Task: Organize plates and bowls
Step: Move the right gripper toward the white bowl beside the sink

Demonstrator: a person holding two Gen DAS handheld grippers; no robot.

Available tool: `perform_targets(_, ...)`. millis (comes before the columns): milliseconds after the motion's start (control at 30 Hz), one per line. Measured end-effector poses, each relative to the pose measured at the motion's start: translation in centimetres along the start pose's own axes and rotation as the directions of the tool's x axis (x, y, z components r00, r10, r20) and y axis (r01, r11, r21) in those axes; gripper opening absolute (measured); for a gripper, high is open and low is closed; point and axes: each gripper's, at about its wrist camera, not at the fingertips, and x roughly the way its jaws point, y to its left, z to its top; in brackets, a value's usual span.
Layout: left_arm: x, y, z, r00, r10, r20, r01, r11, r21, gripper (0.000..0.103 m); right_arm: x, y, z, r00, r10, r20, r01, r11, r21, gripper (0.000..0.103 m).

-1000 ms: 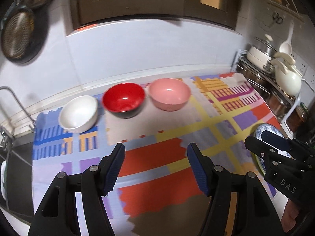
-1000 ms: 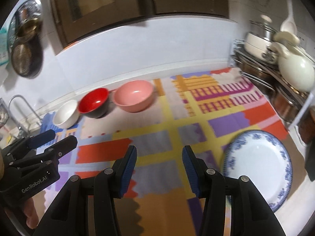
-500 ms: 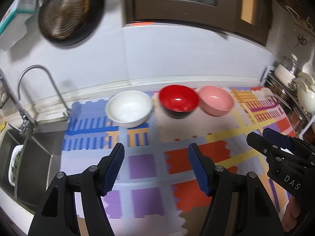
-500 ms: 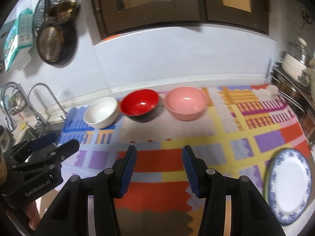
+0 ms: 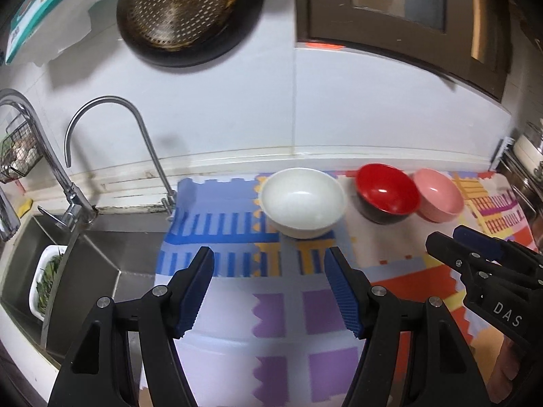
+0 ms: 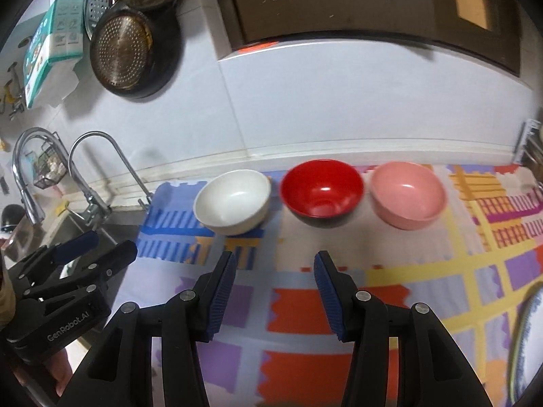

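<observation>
- Your left gripper [image 5: 269, 286] stands with its jaws apart, wider than the other pair; nothing lies between its blue pads [image 5: 195, 293] and they touch nothing.
- Your right gripper [image 6: 274, 288] is parted more narrowly, likewise empty, its pads clear of every object.
- White bowl [image 5: 303, 202]: upright on the mat, just ahead of your left gripper and slightly to its right; ahead and left of your right gripper.
- Red bowl [image 6: 321, 192]: directly ahead of your right gripper, beside the white bowl, a small gap between them.
- Pink bowl [image 6: 407, 195]: ahead and right of your right gripper, next in the row; in the left view its rim is partly hidden behind the red bowl.
- Right view only: the rim of a blue-patterned plate [image 6: 524, 342], low at the right of your right gripper, lying on the mat.
- Left view only: the sink basin [image 5: 78, 271], left of your left gripper, with a white tray of greens [image 5: 45, 281] in it.
- Each view catches the opposite gripper at its edge.
- Surface: a patterned mat [image 6: 441, 271] in many colours covers the counter.
- Room: curved taps [image 5: 112, 135] rise behind the sink; a perforated pan [image 5: 176, 10] hangs on the white wall; a dark-framed window [image 6: 356, 3] sits above the bowls.
</observation>
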Motion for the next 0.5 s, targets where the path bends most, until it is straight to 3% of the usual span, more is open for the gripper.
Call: perform_targets(500,8.7,2.7,2.6,0.998,0.02,-0.052,-0.02,1.0,0.011,0.066,9.0,2.9,2.7,0.996,0.054,-0.077,-0.056,0.998,-0.014,0.049)
